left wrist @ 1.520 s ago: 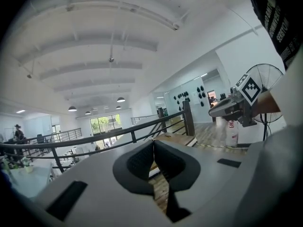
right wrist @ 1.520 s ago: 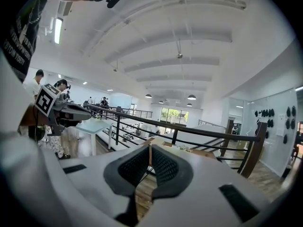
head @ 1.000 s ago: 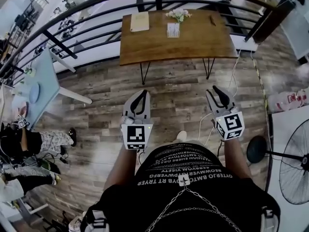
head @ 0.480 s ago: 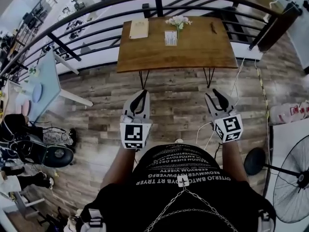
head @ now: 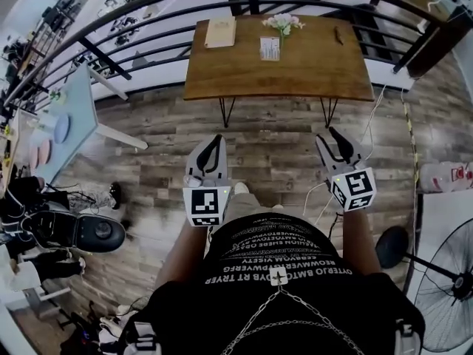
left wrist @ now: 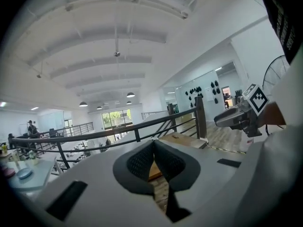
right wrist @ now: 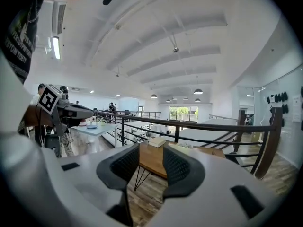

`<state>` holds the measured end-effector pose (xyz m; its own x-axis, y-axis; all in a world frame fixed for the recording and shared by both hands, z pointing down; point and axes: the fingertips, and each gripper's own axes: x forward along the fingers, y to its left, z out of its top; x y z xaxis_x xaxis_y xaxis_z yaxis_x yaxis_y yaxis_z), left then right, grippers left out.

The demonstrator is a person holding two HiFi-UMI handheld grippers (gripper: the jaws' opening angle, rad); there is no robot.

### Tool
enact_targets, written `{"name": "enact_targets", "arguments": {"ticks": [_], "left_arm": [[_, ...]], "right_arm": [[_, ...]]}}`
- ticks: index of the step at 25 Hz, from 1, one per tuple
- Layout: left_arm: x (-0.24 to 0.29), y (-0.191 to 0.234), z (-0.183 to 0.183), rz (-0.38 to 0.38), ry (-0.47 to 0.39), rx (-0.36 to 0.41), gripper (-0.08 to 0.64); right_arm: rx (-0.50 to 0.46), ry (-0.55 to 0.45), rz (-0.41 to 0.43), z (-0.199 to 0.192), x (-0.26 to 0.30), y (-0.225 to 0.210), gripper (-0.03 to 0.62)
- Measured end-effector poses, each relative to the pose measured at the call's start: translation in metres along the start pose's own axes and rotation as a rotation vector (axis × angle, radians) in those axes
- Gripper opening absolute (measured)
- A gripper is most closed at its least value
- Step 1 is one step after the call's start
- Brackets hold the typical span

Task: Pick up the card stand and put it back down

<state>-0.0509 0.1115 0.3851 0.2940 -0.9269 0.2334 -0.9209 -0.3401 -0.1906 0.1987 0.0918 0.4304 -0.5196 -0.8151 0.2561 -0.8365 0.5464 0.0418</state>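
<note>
Hanging side by side at the middle of the head view, the 2 white plastic tongs point up the frame toward a rectangular wooden desk (head: 310, 76) on thin black hairpin legs. The left tongs (head: 215, 140) have their dark, ribbed pads pressed together at the tips, with nothing between them. The right tongs (head: 336, 135) are spread and have just been opening. Nothing sits between their pads, and the right gripper view shows the desk's brown top through the gap. Each of the tongs carries a white cube printed with black square markers. The card stand (head: 270, 47), a small upright white rectangle, stands at the top centre of the frame on the far half of the desk, well apart from both tongs. A small bunch of pale flowers (head: 283, 22) is just beside it, to the upper right. A flat cream booklet (head: 220, 32) lies at the desk's upper left corner. A black metal railing (head: 148, 21) curves behind the desk, above a floor (head: 273, 146) of grey-brown planks. A round wire-caged fan (head: 446, 294) fills the lower right corner.
</note>
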Motion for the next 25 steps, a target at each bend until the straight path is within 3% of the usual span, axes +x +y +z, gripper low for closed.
{"name": "enact_targets", "arguments": {"ticks": [6,25], "left_arm": [[0.009,0.019,-0.010,0.018,0.023,-0.010,0.026],[0.075,0.023,0.004,-0.084,-0.002,-0.008,0.026]], "right_arm": [[0.013,0.012,0.010,-0.003,0.020,0.006,0.153],[0.017,0.020,-0.048,0.009,0.044,-0.013,0.166]]}}
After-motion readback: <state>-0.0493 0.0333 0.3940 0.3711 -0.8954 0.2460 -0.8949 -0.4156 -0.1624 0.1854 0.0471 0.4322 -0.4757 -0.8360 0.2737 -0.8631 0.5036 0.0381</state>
